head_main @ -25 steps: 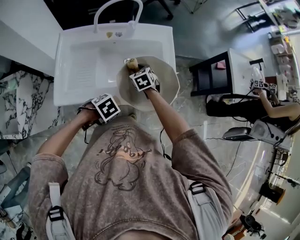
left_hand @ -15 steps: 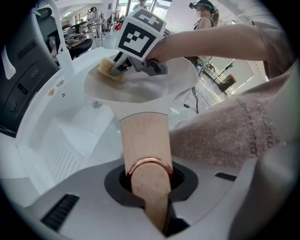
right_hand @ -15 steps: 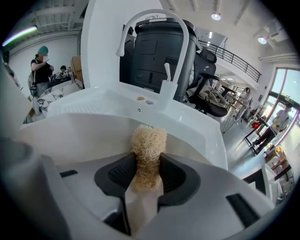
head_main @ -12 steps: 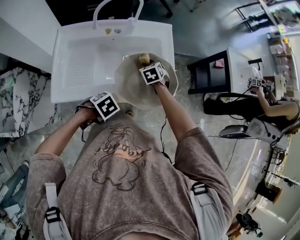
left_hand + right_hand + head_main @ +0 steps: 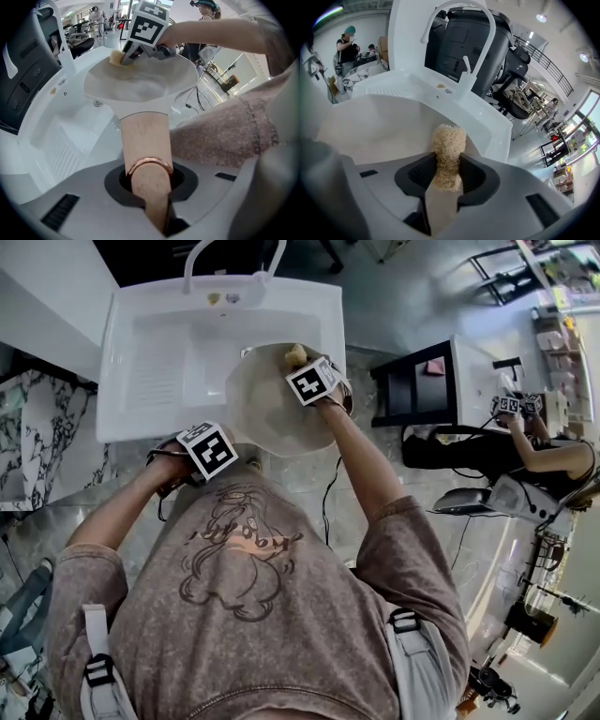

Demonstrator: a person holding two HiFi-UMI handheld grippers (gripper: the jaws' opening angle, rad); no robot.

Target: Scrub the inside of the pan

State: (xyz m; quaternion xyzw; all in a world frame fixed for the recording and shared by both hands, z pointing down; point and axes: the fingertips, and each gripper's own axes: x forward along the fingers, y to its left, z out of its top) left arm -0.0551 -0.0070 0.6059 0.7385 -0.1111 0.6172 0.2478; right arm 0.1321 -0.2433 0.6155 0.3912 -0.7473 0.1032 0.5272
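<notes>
Sink [image 5: 159,362] | left gripper [image 5: 149,183] fingers clamp pan [image 5: 267,413] handle [image 5: 144,136], hidden in head view | right gripper [image 5: 447,178] fingers pinch loofah [image 5: 449,143]

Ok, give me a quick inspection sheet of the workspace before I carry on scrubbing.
Surface: white sink, nothing seen in the basin apart from the pan over it.
Job's things: pan held over the sink by its wooden handle; loofah scrubber pressed to the pan's far inner wall.
Clutter: small bits on the ledge by the faucet, too small to identify.
Grippers: left tongs shut on the wooden handle; right tongs shut on the loofah scrubber.
Cables: black cable trailing on the floor beside the person's right arm.
Surroundings: black side table and a seated person off to the right.
</notes>
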